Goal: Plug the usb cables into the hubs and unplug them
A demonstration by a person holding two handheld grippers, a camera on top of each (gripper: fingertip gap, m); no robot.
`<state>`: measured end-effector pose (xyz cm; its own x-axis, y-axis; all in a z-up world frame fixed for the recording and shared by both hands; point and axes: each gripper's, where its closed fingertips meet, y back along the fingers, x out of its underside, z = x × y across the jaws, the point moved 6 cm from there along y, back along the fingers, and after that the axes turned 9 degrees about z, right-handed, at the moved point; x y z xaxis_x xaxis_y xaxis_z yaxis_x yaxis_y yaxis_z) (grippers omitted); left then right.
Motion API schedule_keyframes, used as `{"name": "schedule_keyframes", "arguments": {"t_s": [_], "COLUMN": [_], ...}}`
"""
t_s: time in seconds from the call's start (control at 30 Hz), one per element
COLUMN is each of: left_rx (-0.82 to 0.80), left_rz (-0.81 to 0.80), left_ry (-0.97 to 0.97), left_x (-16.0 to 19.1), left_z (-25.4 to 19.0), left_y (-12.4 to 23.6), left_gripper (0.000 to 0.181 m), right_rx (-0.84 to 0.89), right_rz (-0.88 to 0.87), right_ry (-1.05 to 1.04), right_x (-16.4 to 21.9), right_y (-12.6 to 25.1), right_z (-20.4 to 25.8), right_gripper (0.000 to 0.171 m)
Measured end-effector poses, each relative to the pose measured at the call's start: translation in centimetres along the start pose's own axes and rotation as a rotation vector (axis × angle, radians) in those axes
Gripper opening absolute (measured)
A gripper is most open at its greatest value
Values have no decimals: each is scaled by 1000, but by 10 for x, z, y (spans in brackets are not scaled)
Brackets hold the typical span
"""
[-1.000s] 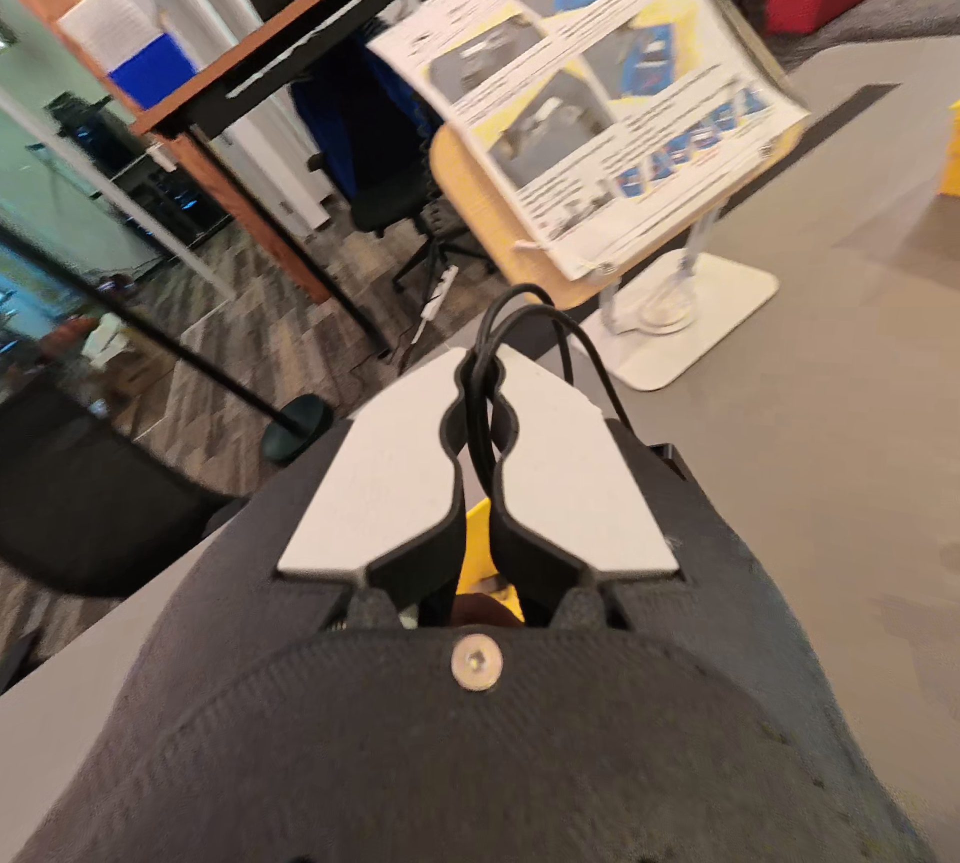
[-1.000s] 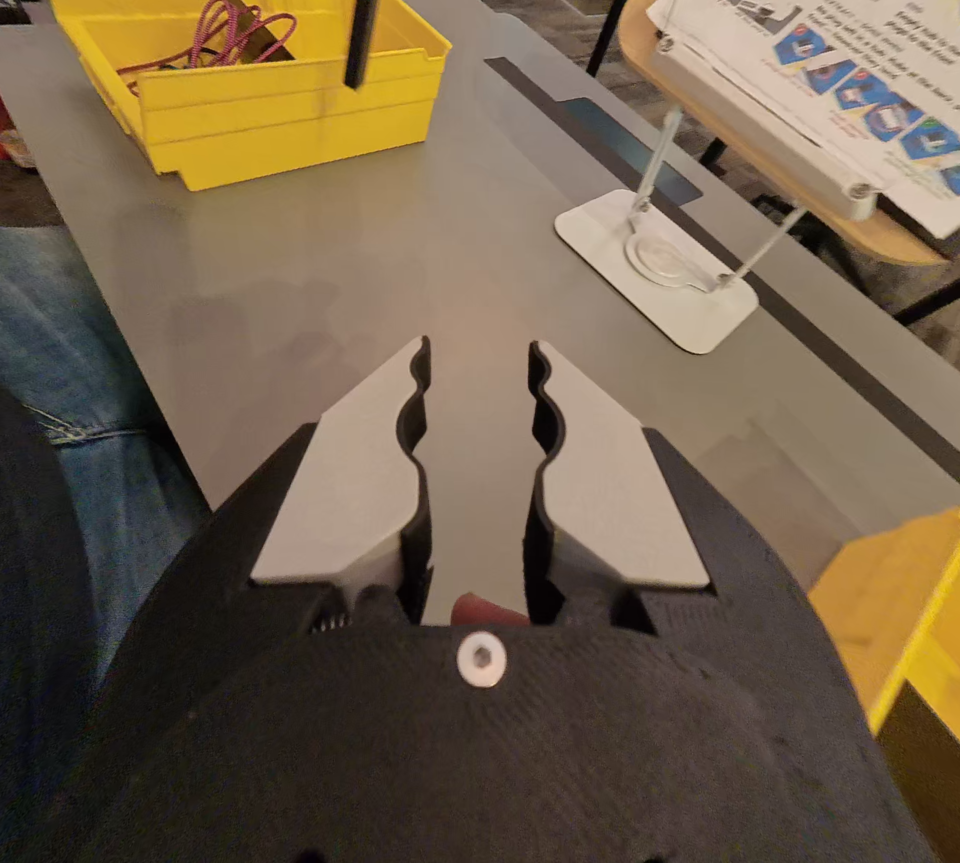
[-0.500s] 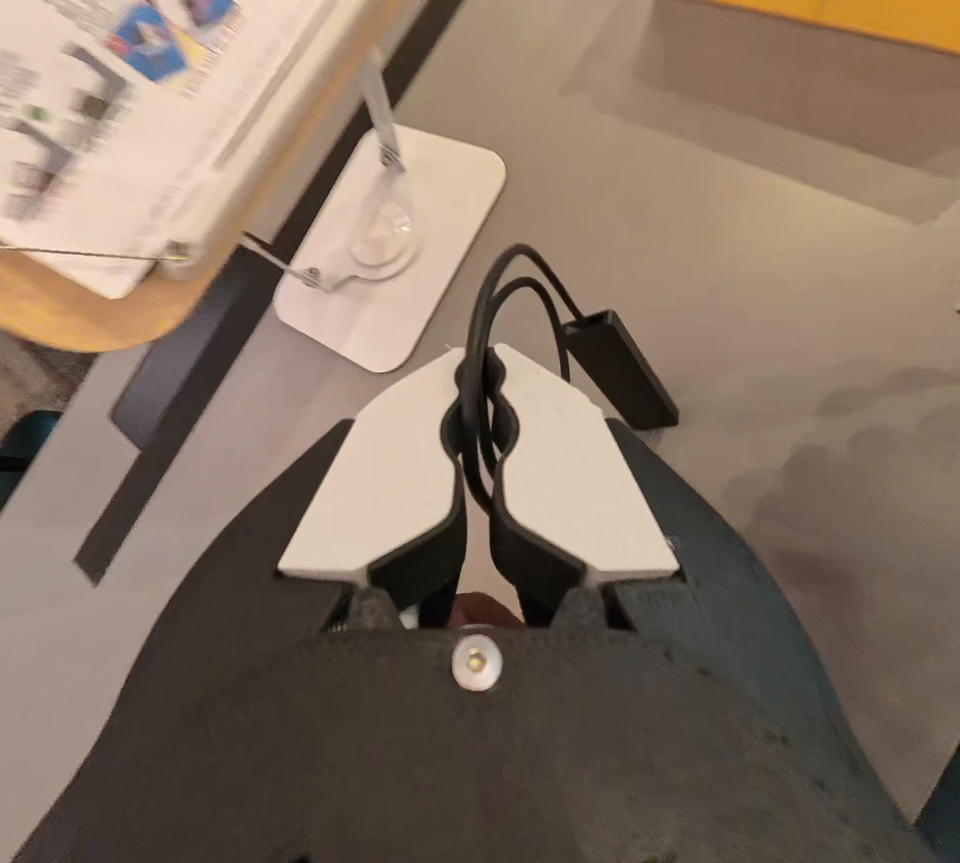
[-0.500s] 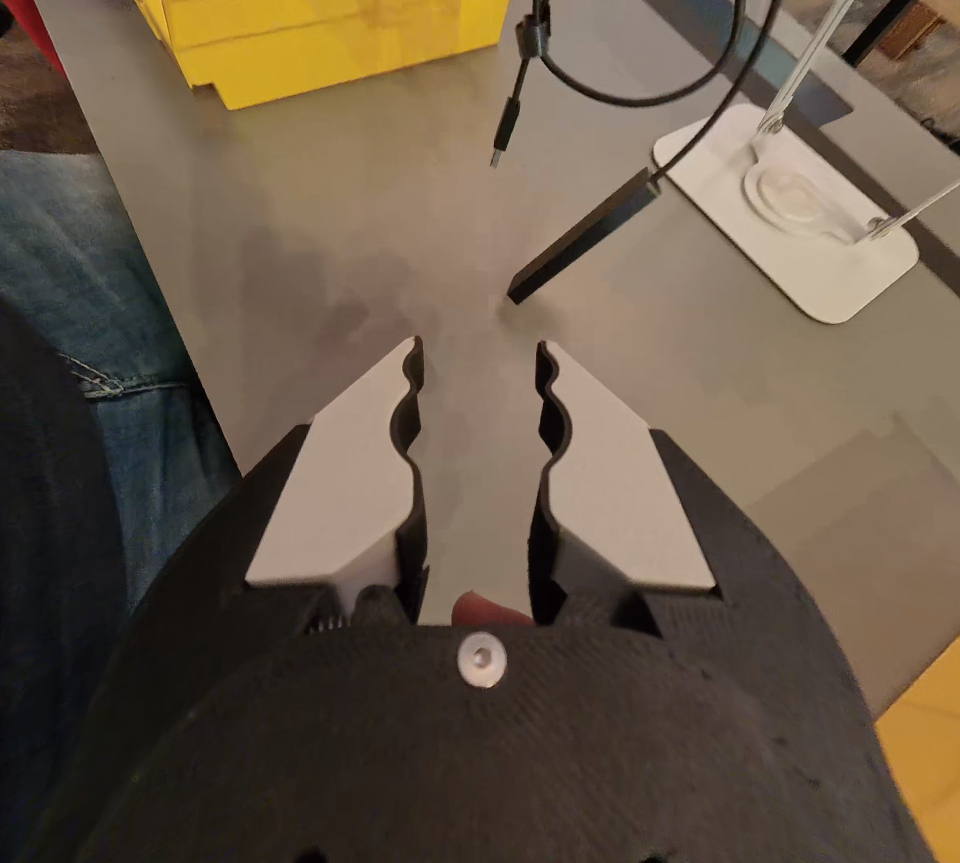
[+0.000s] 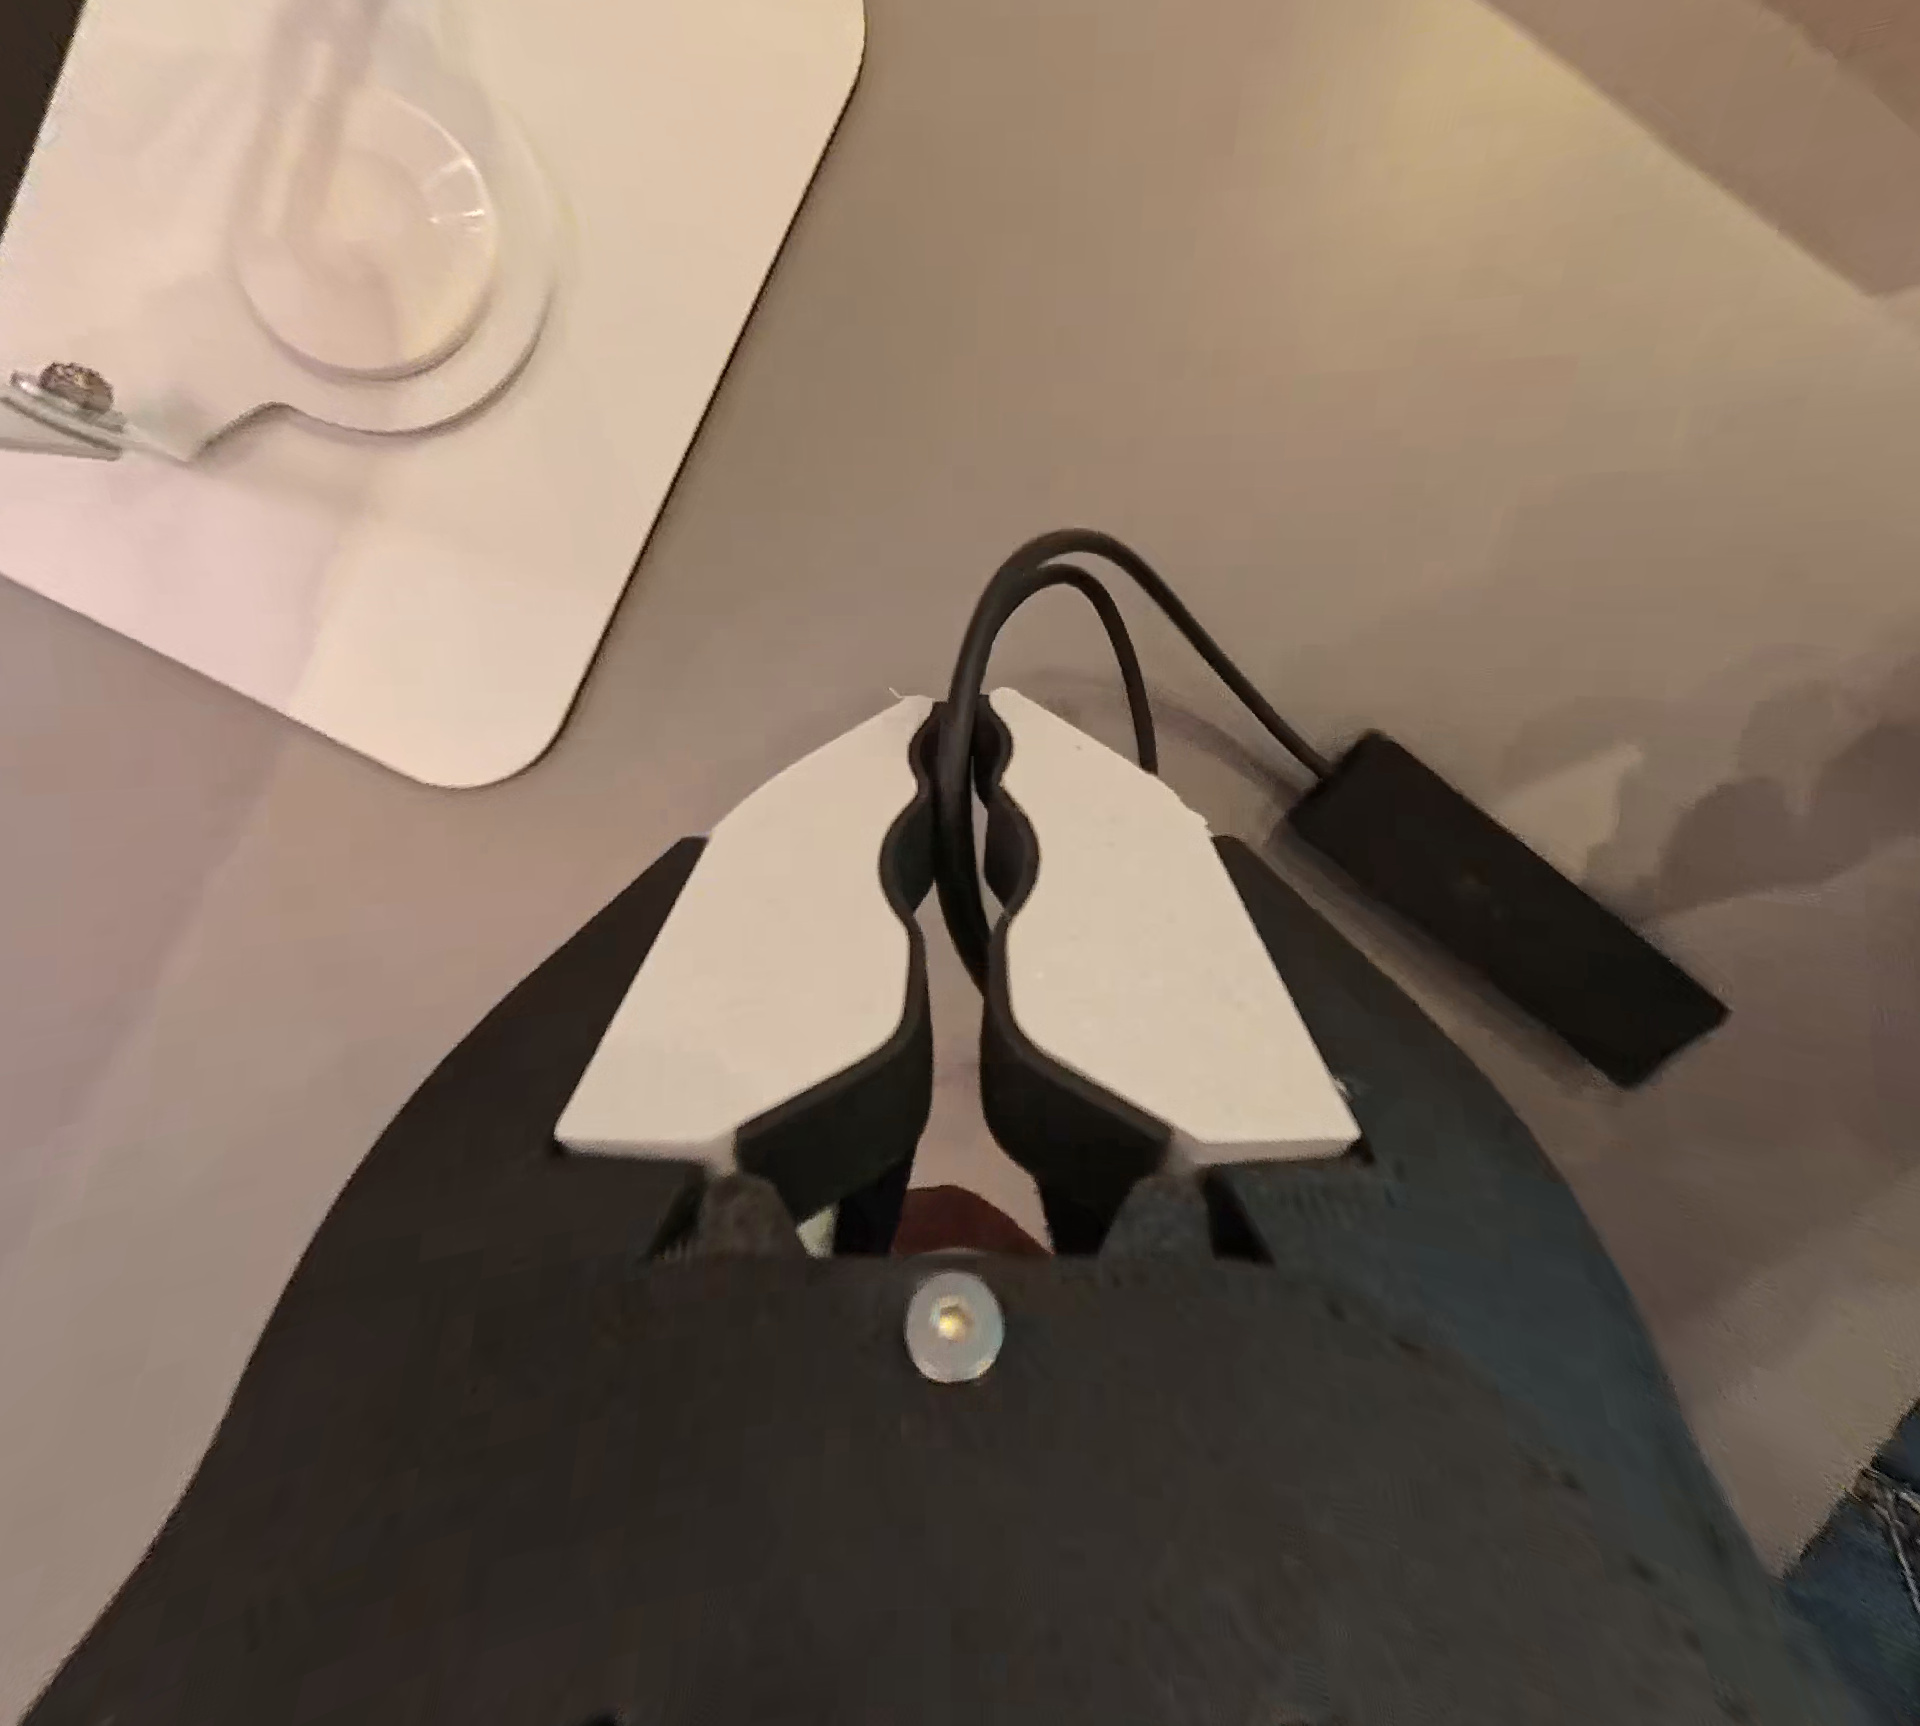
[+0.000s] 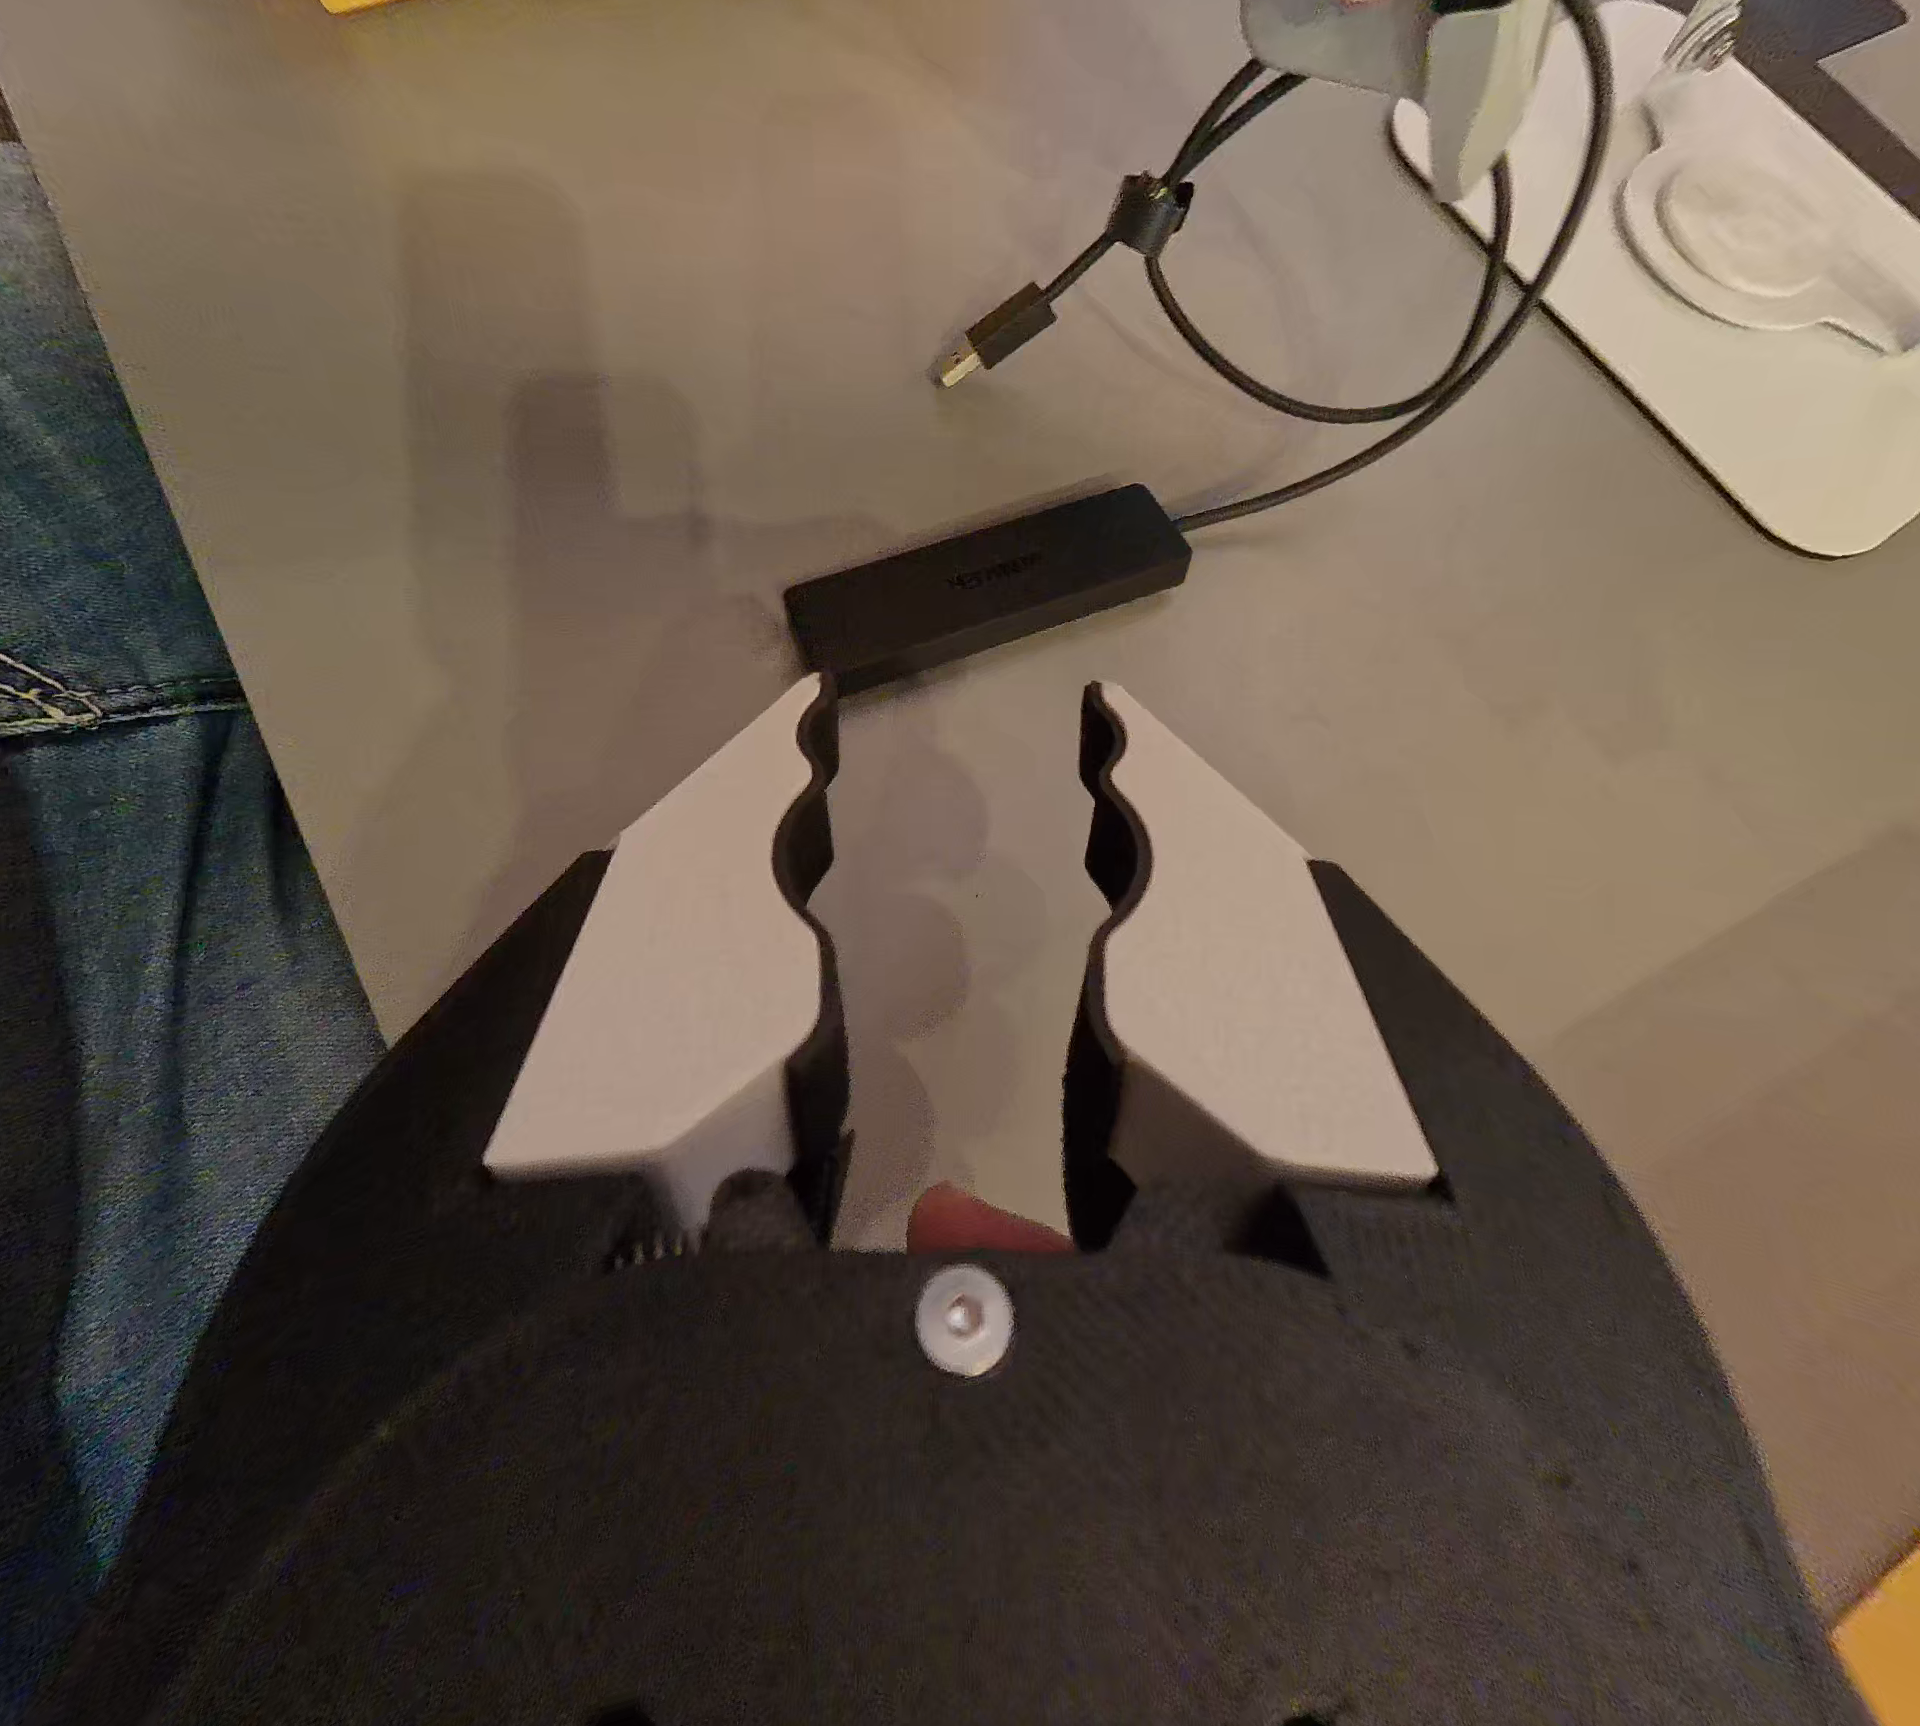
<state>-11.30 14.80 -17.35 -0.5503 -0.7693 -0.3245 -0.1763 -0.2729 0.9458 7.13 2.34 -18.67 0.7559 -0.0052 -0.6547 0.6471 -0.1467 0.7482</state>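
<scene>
Left gripper (image 5: 961, 720) was clamped on the black cable (image 5: 1049, 570), its hub (image 6: 987, 587) lying flat on the grey surface (image 6: 623, 242) near the front edge. Right gripper (image 6: 956, 700) hung wide apart, just behind the hub.

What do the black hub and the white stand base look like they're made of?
Hub: likely matte black plastic, showing a dull even sheen and moulded edges. Stand base: smooth white sheet, perhaps painted metal or plastic, thin with rounded corners; the look leaves it open.
</scene>
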Motion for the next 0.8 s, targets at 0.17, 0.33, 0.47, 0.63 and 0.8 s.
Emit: {"name": "schedule_keyframes", "arguments": {"t_s": [0.17,0.33,0.47,0.63,0.8], "left_rx": [-33,-30,-71,-183,-381], "left_rz": [-33,-66,-148,-245,-294], "left_ry": [-44,-31,-9,-21,47], "left_x": [-9,-5,2,46,130], "left_z": [-2,-2,4,14,34], "left_y": [-16,-9,26,94,172], "left_gripper": [40,73,105,108,87], "right_rx": [-19,-30,-36,-38,-72], "right_rz": [21,8,4,-41,-53], "right_ry": [5,3,-2,7,45], "right_x": [3,4,5,2,-4], "right_y": [-12,-14,-12,-7,-17], "right_z": [-2,-2,-2,-1,2], "right_gripper": [44,45,45,47,54]}}
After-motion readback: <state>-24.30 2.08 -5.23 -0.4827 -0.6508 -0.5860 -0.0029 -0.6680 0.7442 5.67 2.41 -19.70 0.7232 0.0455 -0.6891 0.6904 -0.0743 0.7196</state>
